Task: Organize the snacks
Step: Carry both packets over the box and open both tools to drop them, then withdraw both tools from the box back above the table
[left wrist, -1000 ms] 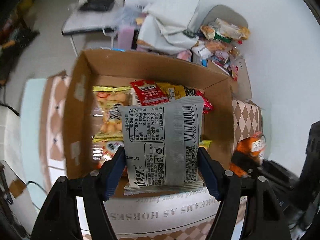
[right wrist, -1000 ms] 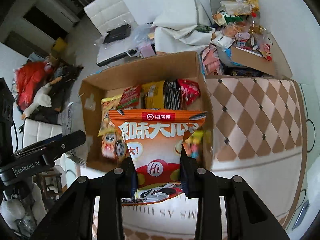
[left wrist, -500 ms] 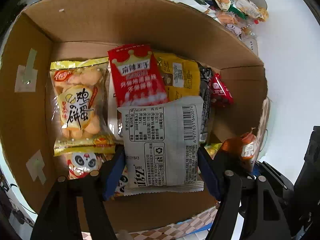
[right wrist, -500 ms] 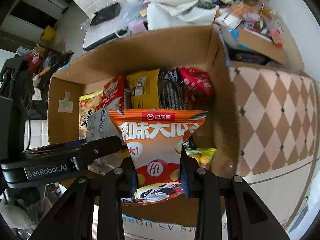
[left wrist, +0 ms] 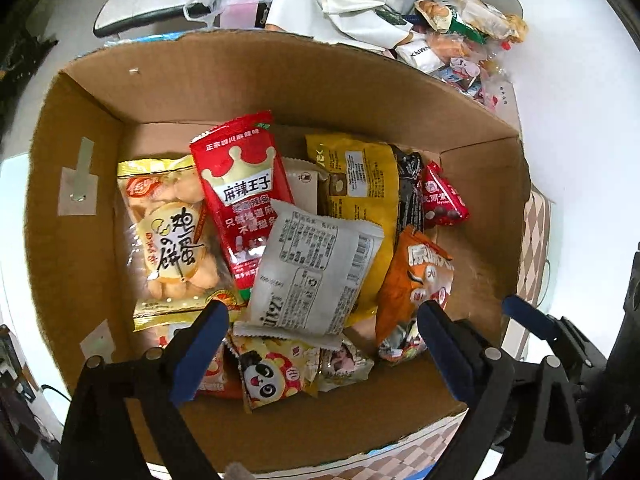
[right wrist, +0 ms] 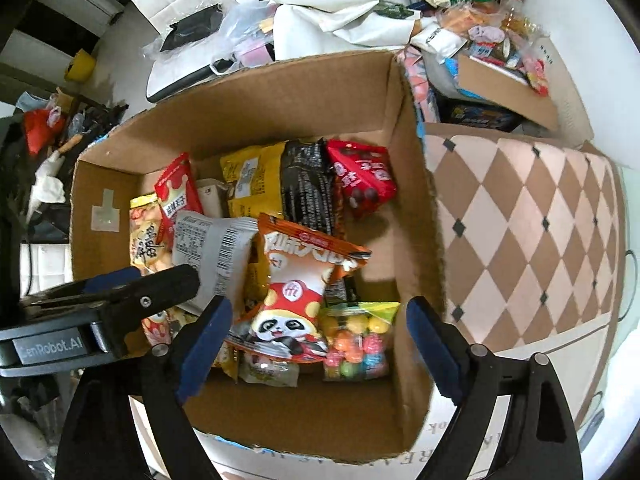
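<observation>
We spread left gripper (left wrist: 322, 318) and right gripper (right wrist: 318, 322) just now — grey packet (left wrist: 312, 272), orange packet (right wrist: 298, 292) freed, lying atop pile in cardboard box (left wrist: 280, 76).

The left gripper (left wrist: 320, 332) is a glossy black plastic frame with two blue-padded fingers (left wrist: 200, 340) and round silver screws. The right gripper (right wrist: 316, 340) matches it. White "GenRobot.AI" lettering marks the left gripper's side.

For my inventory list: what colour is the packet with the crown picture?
Red, with a white and gold crown; clearest in the left wrist view.
</observation>
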Available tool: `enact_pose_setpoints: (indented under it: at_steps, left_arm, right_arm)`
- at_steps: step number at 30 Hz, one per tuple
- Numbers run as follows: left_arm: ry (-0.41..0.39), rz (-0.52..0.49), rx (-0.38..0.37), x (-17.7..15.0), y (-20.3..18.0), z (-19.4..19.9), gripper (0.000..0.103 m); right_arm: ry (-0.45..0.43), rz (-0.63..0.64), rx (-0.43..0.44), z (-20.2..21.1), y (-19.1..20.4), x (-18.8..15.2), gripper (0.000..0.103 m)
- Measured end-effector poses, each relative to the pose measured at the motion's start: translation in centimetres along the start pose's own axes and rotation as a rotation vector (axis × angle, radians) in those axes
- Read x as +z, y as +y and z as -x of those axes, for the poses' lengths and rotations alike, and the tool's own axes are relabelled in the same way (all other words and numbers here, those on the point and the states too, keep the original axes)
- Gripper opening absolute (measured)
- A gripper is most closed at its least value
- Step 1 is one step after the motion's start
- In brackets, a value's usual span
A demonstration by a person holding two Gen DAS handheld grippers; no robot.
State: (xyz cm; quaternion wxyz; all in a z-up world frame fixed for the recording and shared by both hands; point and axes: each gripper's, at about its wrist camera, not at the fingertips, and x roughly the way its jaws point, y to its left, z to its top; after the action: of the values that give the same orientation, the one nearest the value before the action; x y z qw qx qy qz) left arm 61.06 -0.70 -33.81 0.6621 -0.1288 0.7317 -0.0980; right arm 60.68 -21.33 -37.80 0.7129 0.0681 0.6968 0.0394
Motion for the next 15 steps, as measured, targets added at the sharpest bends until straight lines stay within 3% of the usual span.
enact_pose_setpoints:
  at_steps: [11,15]
  left_arm:
    - [-0.111,-0.030,0.070,-3.0,0.6,3.3,0.096]
    - [-0.198,-0.026,0.112,-4.7,0.5,4.9,0.096]
  right_arm:
    - [-0.045,-0.002,-0.052,1.6,-0.6,-2.3,0.097]
    - [-0.084,0.002,-0.057,3.0,-0.6,-3.6,0.097]
